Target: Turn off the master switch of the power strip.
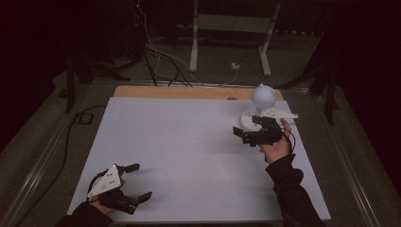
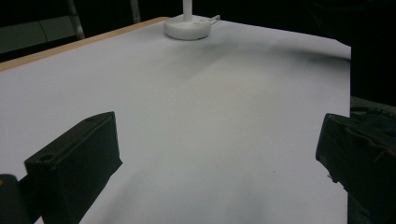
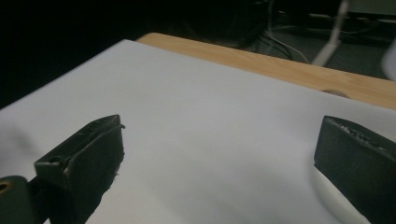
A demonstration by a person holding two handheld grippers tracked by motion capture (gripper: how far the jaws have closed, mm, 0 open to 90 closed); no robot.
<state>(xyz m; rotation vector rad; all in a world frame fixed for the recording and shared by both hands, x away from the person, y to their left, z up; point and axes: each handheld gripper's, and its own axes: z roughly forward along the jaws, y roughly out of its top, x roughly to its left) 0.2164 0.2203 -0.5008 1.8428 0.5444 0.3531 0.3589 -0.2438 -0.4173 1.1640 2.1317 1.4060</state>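
We're looking at a small white lamp [image 1: 261, 106] on the far right of the table: round ball-shaped head up top, thin short stem, flat round base sitting on the white sheet [image 1: 189, 156]. A white flat piece sticks out to the right at base level; can't tell what it is. In the left gripper view we catch the lamp base [image 2: 187, 27] far off w/ the stem rising out of frame.

Right gripper [image 1: 246, 135] is just near-side of the lamp base, jaws spread wide, nothing between them, pointing left across the sheet. The right gripper view has both black jaws far apart over bare white sheet, w/ a curved white edge, prob. the base, under the right-hand jaw. Right hand [image 1: 276, 144] sits behind it, dark sleeve running down to the near edge.

Left gripper [image 1: 135, 182] is near left, well apart from the lamp, jaws also wide open, empty, grey three-cornered plate on top.

Surface: matte white sheet covering most of a wooden tabletop [image 1: 189, 92], a strip of light wood showing along the far edge. Sheet looks clean and smooth.

Room: dim, dark all round. Grey floor beyond the table, cables [image 1: 161, 61] trailing across it, white legs of a stand or desk [image 1: 227, 42] at the back, a black cable along the left side.
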